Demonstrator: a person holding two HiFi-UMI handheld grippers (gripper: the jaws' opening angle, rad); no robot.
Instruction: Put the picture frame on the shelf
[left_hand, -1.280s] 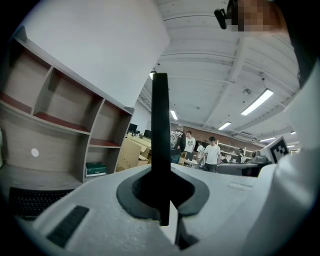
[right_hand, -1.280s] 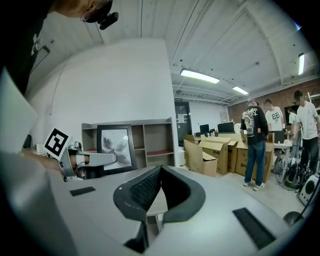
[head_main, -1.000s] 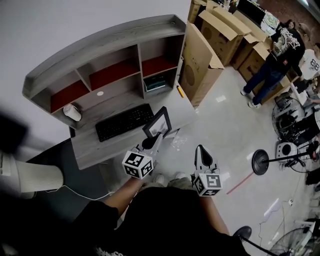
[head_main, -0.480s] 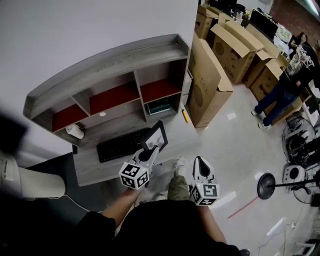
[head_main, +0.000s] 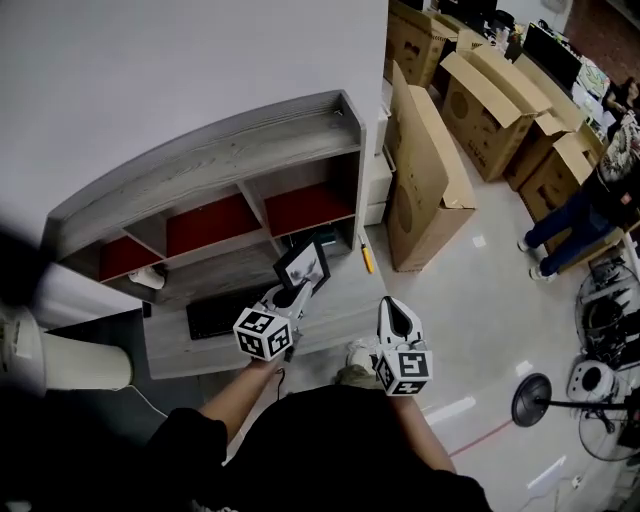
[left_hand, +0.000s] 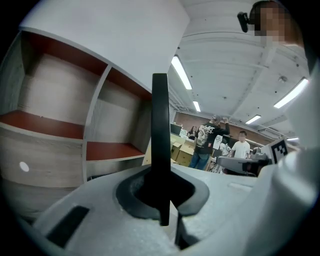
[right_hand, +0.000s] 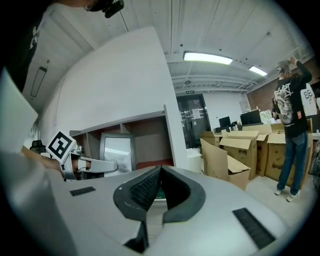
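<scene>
The black picture frame (head_main: 303, 265) stands upright, pinched at its lower edge by my left gripper (head_main: 291, 296), which is shut on it. In the left gripper view the picture frame (left_hand: 160, 145) shows edge-on as a dark bar rising between the jaws. It hangs in front of the grey desk shelf (head_main: 230, 150), by the right red-lined cubby (head_main: 305, 205). My right gripper (head_main: 394, 314) hovers lower right, over the floor, shut with nothing in it. The right gripper view shows the picture frame (right_hand: 118, 154) and the left gripper (right_hand: 100, 165) before the shelf (right_hand: 145, 122).
A black keyboard (head_main: 212, 315) lies on the desk (head_main: 330, 310), with a white object (head_main: 148, 277) at the left and a yellow pen (head_main: 367, 257) at the right. Cardboard boxes (head_main: 430, 175) stand right of the desk. A person (head_main: 590, 200) stands far right. A lamp base (head_main: 532, 400) sits on the floor.
I have stepped closer to the desk. The left gripper has carried the frame up and toward the right cubby. The right gripper came along beside it.
</scene>
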